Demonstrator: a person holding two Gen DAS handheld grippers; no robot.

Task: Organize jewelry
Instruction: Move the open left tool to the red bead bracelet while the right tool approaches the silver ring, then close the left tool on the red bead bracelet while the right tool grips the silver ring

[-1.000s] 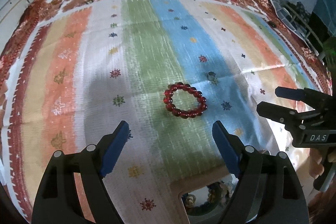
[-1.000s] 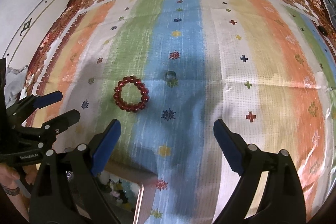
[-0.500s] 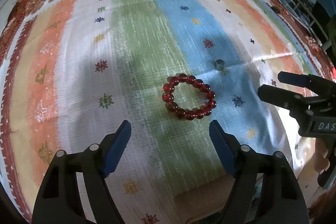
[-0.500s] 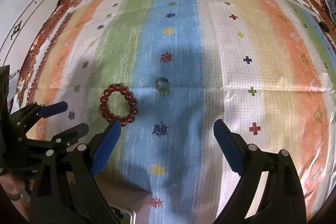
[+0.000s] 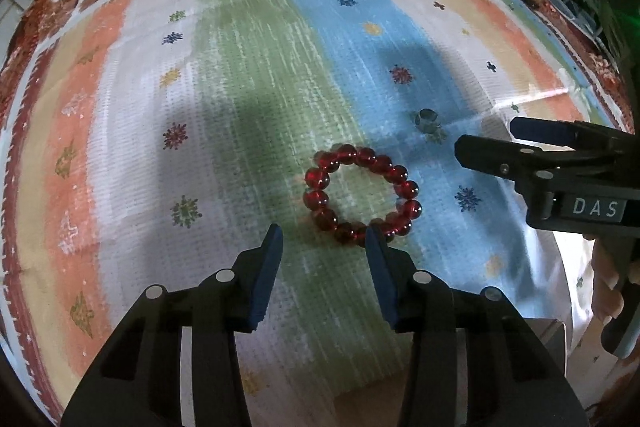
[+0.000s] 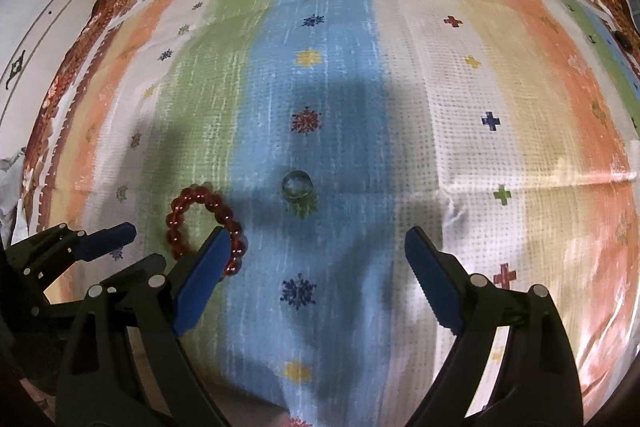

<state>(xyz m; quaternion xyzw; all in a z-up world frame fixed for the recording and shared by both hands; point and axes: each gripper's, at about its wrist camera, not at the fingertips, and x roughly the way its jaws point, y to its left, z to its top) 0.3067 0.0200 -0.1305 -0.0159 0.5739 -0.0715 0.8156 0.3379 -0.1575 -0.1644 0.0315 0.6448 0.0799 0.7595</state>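
Two hand-held grippers hang over the striped cloth (image 5: 224, 155), each aimed at its own piece of jewelry. The left hand-held gripper (image 5: 323, 239) has just been closing its jaws: they stand much narrower than a second ago, though nothing is between the blue pads yet. It has also dropped closer, so the red bead bracelet (image 5: 362, 193) now lies just beyond its fingertips, the right pad overlapping the bracelet's near edge in the left wrist view. I judge it is setting its width to pinch one side of the bead ring rather than span it.

The right hand-held gripper (image 6: 316, 241) stays wide and empty. It too has come lower, and the small metal ring (image 6: 297, 185) now sits ahead of it, roughly centred between the pads, flat on the blue stripe. Bracelet and ring lie near each other but apart, both untouched. A box corner (image 5: 550, 331) shows at the lower right of the left view, likely where they go.
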